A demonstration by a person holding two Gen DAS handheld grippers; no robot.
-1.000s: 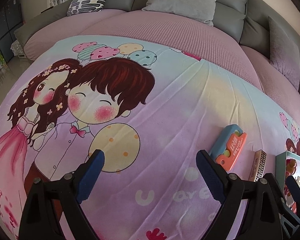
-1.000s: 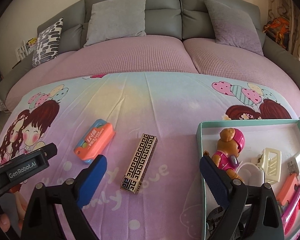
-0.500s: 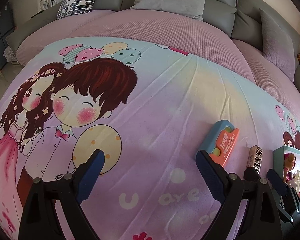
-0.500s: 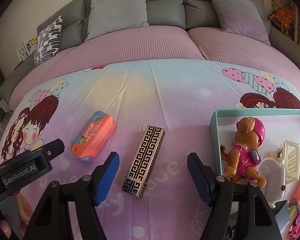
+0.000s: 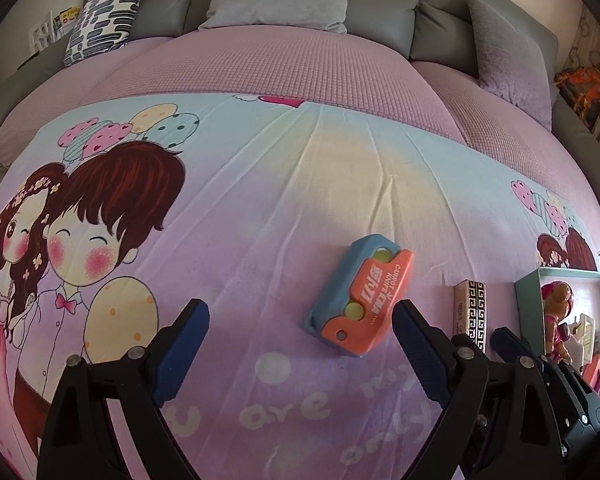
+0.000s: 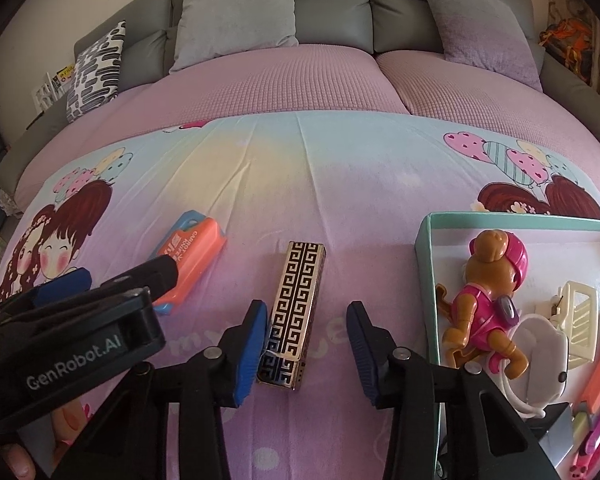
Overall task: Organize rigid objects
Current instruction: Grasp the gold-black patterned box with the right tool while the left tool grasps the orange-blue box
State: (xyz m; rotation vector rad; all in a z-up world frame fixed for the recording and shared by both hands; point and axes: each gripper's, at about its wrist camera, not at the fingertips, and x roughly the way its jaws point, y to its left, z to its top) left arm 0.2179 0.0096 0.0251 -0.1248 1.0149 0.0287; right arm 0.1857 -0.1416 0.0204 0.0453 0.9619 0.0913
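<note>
Two items lie loose on the sheet (image 6: 340,184): a patterned box (image 6: 296,312) and an orange toy knife (image 5: 362,312). The box lies between the jaws of the right gripper (image 6: 306,350), long axis pointing away from the camera, its near end low between the pads. Those jaws have just been closing; the left pad seems to touch the box, the right stands apart. The left gripper (image 5: 300,356) is wide and empty, the knife just ahead near its right finger. The tray (image 6: 424,248) with a pup figure (image 6: 488,300) sits to the right, nothing blocking the way.
</note>
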